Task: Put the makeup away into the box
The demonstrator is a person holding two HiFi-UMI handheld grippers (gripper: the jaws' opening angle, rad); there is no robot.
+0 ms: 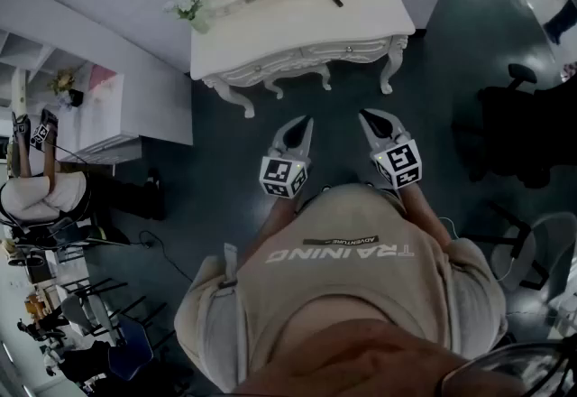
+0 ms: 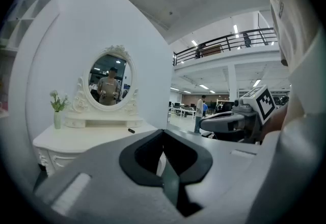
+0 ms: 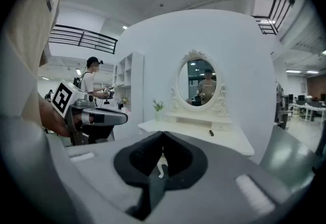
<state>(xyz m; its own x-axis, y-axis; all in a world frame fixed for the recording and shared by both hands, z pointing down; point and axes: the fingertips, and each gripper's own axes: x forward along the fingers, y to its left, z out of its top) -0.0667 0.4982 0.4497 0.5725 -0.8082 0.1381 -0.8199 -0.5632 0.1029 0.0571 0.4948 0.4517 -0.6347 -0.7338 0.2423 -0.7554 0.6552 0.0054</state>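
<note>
Claw left (image 1: 305,123), claw right (image 1: 368,115): closed, empty

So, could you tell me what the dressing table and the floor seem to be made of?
Dressing table: probably painted wood, cream, satin; carved scrolls and curved legs suggest it. Floor: likely polished concrete or resin, dark grey, glossy with light reflections.

Dark makeup item (image 1: 335,0) lies flat on table (image 1: 361,21).
</note>
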